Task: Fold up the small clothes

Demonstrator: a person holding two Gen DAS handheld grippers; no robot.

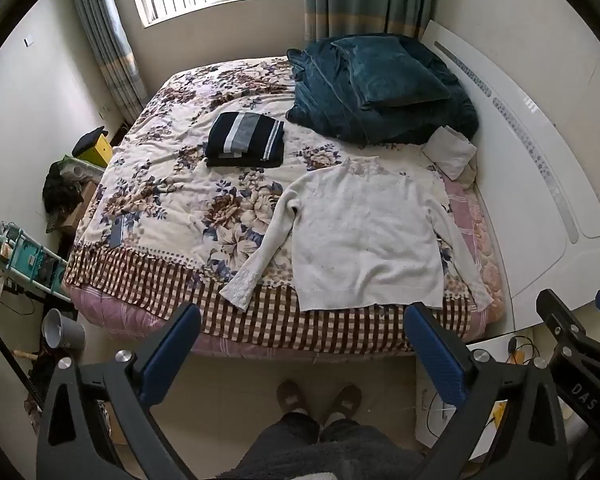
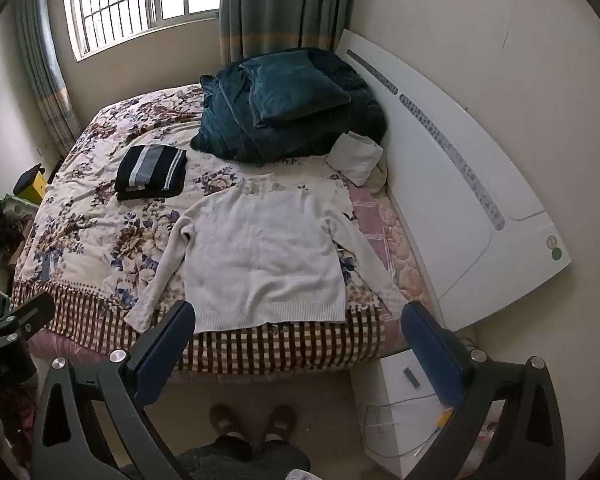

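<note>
step: approach; white sweater lies flat on the bed, no fold made yet, nothing gripped.
left tongs: spread as wide as they go, empty, held over the floor short of the bed edge, angled down.
right tongs: same, spread wide, empty, alongside the left pair.
sweater place: straight ahead of both tongs, beyond the checked border of the quilt; hem is the nearest edge, just past the fingertips in view.
long axis: runs away from the tongs, hem near, collar far toward the teal blanket pile.
sleeves: both splay out and down toward the tongs, one cuff left of the hem, the other off the right corner near the bed edge.
done pile: striped folded garment sits well beyond and left of the left tongs.
advice: probably sleeves first; pinch each cuff with its near tongs, lay it across the chest, keep it flat.
advice 2: then take both hem corners together and carry them to the collar, square to the axis.
risk: knit is limp, likely drags and bunches if pulled low.
</note>
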